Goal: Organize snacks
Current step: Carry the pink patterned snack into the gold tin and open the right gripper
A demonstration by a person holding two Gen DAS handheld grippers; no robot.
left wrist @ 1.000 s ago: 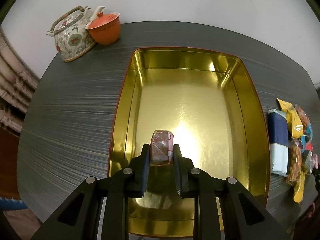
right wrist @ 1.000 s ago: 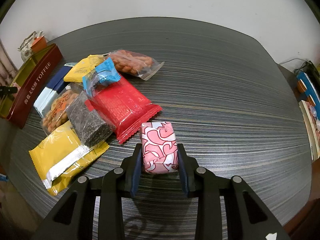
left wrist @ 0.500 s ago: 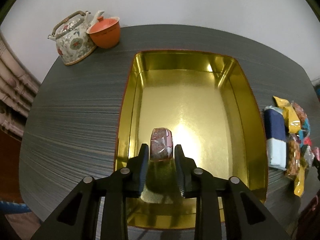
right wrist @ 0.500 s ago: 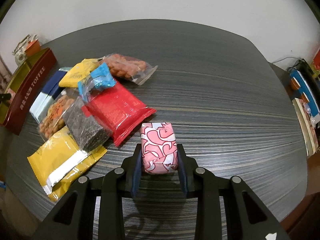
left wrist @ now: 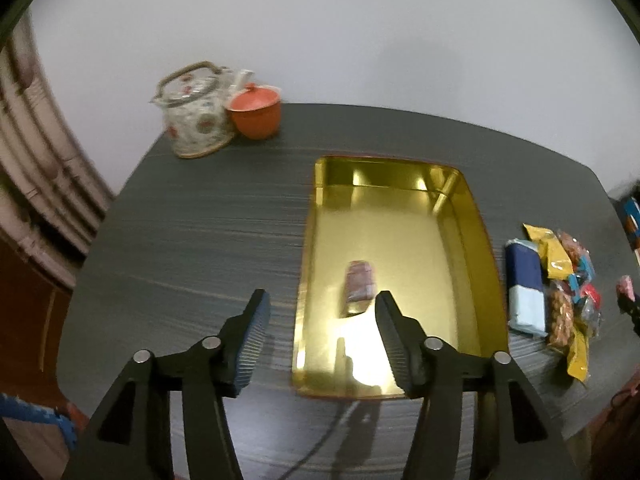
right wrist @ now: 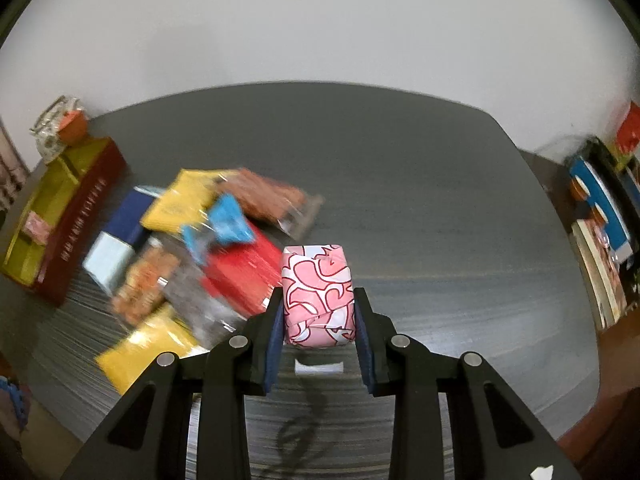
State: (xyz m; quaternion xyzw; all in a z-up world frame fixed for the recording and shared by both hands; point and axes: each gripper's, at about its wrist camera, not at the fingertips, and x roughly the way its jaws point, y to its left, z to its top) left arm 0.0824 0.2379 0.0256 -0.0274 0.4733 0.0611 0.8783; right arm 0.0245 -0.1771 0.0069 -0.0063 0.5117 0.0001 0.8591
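A gold tin (left wrist: pixel 472 216) with a dark red outside sits on the dark table. A small pink-brown wrapped snack (left wrist: pixel 359 286) lies on the tin's floor. My left gripper (left wrist: pixel 320 322) is open and empty, raised above the tin's near left edge. My right gripper (right wrist: pixel 316 312) is shut on a pink-and-white wrapped snack (right wrist: pixel 318 296) and holds it above the table. A pile of snack packets (right wrist: pixel 192 248) lies to its left, between it and the tin (right wrist: pixel 80 216). The pile also shows in the left wrist view (left wrist: pixel 560 280).
A patterned teapot (left wrist: pixel 196 116) and an orange lidded cup (left wrist: pixel 256 114) stand at the table's far left corner. Shelves with books (right wrist: pixel 600 232) stand beyond the table's right edge. A rounded table edge runs close below both grippers.
My left gripper has opened, let go of the small snack into the tin, and pulled back and up. My right gripper has lifted the pink snack off the table.
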